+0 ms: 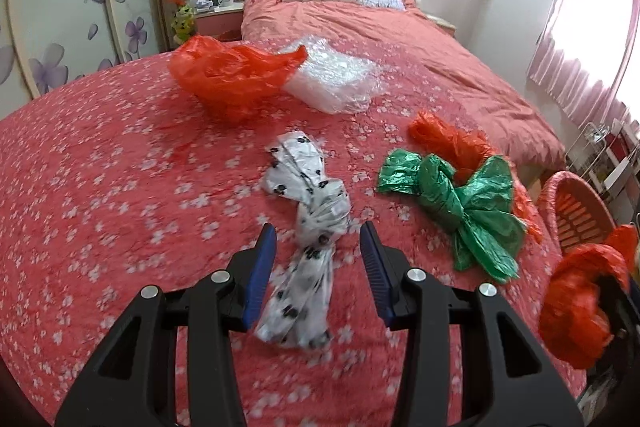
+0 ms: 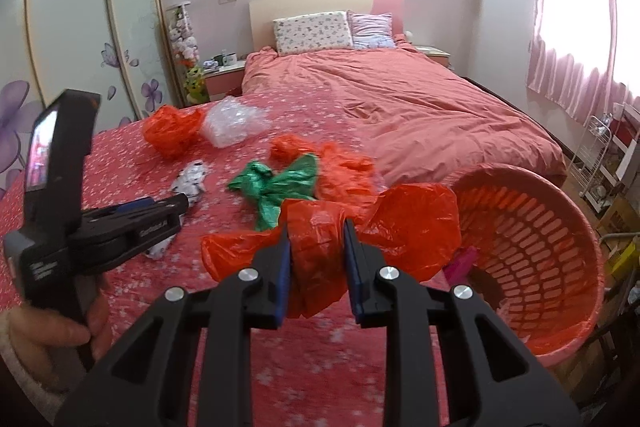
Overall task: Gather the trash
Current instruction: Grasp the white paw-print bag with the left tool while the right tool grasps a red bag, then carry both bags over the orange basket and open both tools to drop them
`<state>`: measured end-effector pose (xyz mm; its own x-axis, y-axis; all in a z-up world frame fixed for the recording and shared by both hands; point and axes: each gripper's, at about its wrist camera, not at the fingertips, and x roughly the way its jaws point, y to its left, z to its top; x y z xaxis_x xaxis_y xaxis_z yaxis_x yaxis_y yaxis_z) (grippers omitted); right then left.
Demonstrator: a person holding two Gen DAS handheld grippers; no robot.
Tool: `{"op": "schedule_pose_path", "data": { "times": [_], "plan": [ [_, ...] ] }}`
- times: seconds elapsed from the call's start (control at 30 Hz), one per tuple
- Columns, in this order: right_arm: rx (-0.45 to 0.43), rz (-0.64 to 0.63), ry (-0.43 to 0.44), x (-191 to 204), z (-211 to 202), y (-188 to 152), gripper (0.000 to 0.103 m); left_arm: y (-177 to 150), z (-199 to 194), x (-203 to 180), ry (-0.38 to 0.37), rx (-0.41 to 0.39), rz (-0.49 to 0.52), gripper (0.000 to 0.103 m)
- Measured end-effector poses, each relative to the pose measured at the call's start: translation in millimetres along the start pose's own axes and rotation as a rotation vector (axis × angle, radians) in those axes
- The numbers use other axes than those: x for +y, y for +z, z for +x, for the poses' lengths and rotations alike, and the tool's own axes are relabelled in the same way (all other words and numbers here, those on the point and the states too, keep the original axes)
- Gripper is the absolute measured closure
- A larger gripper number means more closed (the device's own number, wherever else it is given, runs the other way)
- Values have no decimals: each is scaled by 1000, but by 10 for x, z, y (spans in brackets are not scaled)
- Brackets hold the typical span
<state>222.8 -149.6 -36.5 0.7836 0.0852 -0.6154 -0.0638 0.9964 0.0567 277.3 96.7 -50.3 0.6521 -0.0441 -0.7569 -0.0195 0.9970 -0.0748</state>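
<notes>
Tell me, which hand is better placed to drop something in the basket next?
The right. Its gripper is shut on a red bag, right beside the basket. The left gripper holds nothing, jaws open around a white spotted bag on the bed.

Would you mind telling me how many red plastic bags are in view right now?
3: one large bag far left beside the clear plastic, one behind the green bag, one clamped in the right gripper. More may lie hidden.

Bright daylight through curtains (image 1: 592, 39), fisheye bending, slight blur
</notes>
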Motion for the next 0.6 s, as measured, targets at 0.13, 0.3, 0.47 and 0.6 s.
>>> {"op": "schedule_pose_path", "data": {
  "times": [0.13,0.3,0.47,0.6],
  "plan": [
    [1,17,-14,-152,-13,-23,79,21,138,-19,31,28,-5,60],
    [2,35,-24,-273,-4,-26,79,52,180,15,19,28,-12,81],
    [-3,50,-33,-374,0,-24,79,43,103,4,1,4,-4,85],
    [-12,66,-42,-455,-10,-13,78,40,-56,-90,-17,-30,26,85]
  ]
}}
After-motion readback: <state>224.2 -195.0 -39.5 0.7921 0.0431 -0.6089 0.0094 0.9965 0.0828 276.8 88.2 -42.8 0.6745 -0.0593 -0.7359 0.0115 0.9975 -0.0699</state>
